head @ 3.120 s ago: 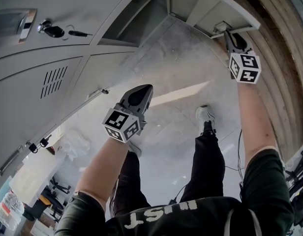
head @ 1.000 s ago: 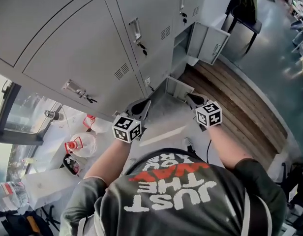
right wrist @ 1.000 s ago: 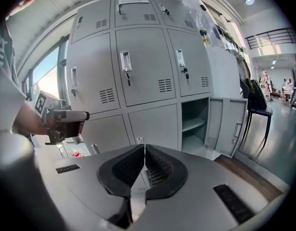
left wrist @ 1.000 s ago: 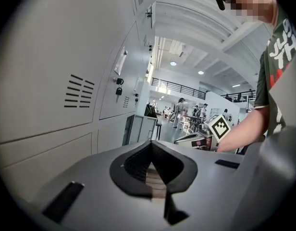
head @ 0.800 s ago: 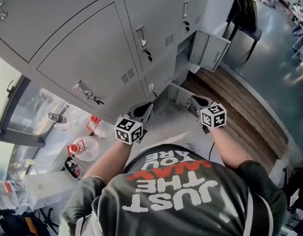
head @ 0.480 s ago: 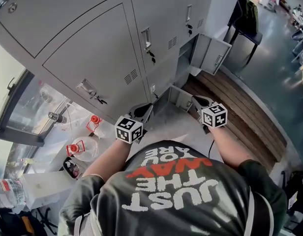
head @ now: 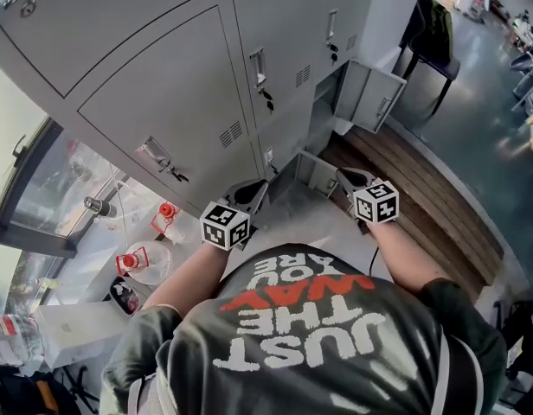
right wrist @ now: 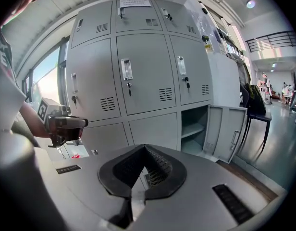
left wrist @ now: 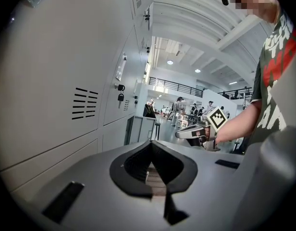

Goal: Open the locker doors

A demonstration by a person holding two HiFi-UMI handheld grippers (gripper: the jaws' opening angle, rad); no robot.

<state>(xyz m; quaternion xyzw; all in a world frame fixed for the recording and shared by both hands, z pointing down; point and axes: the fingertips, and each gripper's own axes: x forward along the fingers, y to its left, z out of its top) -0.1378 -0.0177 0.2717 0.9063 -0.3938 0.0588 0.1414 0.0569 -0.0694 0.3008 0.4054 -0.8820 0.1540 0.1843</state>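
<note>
Grey lockers (head: pixel 176 93) fill the wall ahead, their upper doors closed, with handles and keys (head: pixel 260 69). One lower door (head: pixel 375 93) stands swung open at the right, also seen in the right gripper view (right wrist: pixel 230 131). Another low door (head: pixel 314 169) stands open just beyond my grippers. My left gripper (head: pixel 252 190) is shut with nothing in it and hangs in front of the lower lockers (left wrist: pixel 152 143). My right gripper (head: pixel 340 178) is shut and empty too, level with the left and short of the open low door (right wrist: pixel 144 148). Neither touches a door.
A low table at the left carries red-capped bottles (head: pixel 132 262) and a water bottle (head: pixel 11 340). A strip of wooden flooring (head: pixel 422 188) runs along the locker base. A chair with a dark jacket (head: pixel 435 24) stands past the open door. A window lies at the far left.
Three seconds ago the right gripper was at the low door's edge, seen from close by. Now the view is higher and both grippers hang free; over the last second they barely move.
</note>
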